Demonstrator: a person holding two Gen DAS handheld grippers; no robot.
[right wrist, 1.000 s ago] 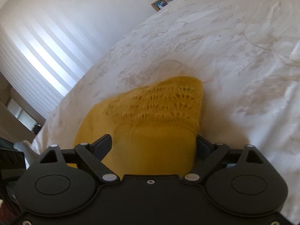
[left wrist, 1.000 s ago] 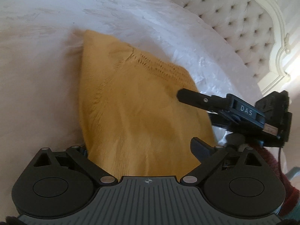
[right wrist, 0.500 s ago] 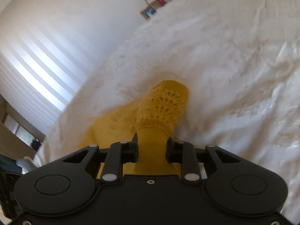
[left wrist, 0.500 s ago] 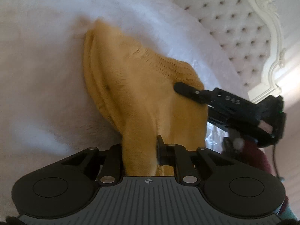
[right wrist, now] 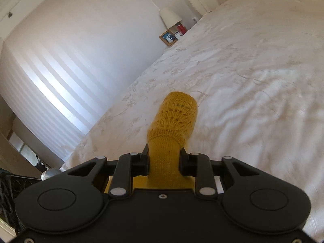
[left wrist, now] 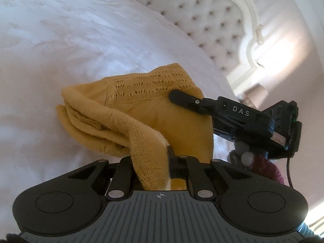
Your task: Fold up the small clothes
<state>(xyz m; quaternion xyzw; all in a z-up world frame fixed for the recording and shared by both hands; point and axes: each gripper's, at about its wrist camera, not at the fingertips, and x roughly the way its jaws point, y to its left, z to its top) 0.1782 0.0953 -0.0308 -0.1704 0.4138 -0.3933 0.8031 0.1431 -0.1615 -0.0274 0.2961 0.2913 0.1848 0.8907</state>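
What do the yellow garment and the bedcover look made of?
Garment: a knit, likely wool or acrylic yarn; matte, with visible stitch rows and an openwork lace band near its edge. Bedcover: a white woven fabric, possibly satin or damask; faint sheen with a tone-on-tone floral pattern and soft creases. The exact fibre of either cannot be told.

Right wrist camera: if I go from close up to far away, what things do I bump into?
Right gripper, its jaws pinching the yellow knitted garment → white bedspread → framed photo → white lamp beside the bed.
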